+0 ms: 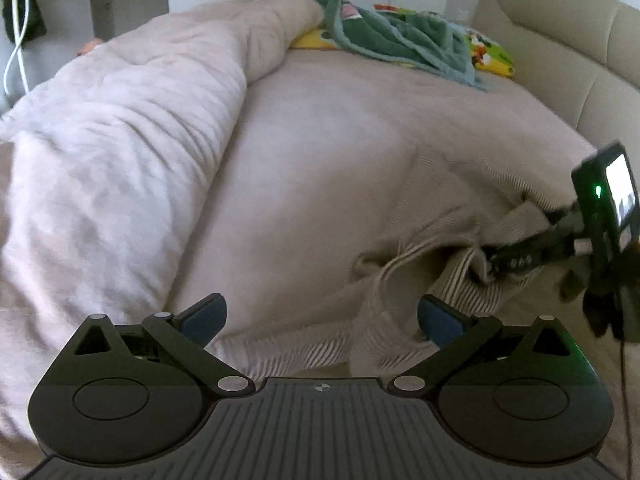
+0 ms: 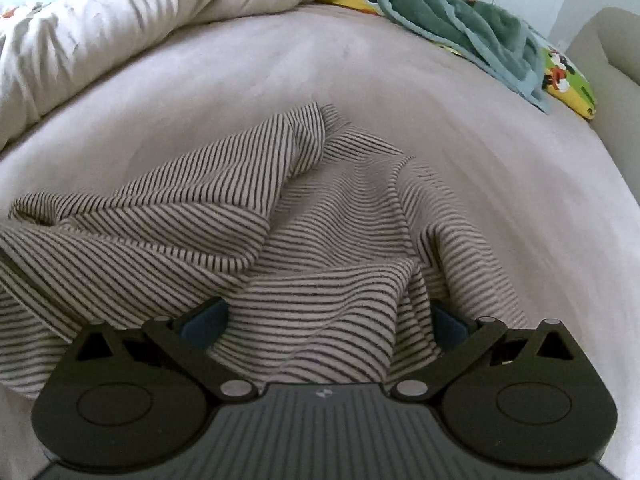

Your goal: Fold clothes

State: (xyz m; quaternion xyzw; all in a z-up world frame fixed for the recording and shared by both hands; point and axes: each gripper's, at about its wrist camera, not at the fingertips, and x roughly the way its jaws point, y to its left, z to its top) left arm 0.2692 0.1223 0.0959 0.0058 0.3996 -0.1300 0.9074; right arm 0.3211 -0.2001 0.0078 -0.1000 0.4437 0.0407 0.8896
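A striped beige and dark garment (image 2: 280, 232) lies crumpled on the bed. In the left wrist view it shows pale and blurred (image 1: 420, 280) at the lower right. My left gripper (image 1: 320, 320) is open, just above the garment's near edge. My right gripper (image 2: 326, 320) is open, its blue pads wide apart with a raised fold of the garment between them. The right gripper also shows in the left wrist view (image 1: 516, 256), pushed into the garment's right side.
The bed sheet (image 1: 340, 140) is pinkish beige. A bunched duvet (image 1: 120, 140) lies along the left. A green blanket (image 1: 384, 36) and a yellow patterned pillow (image 1: 492, 56) lie at the far end. A padded headboard (image 1: 560, 52) stands on the right.
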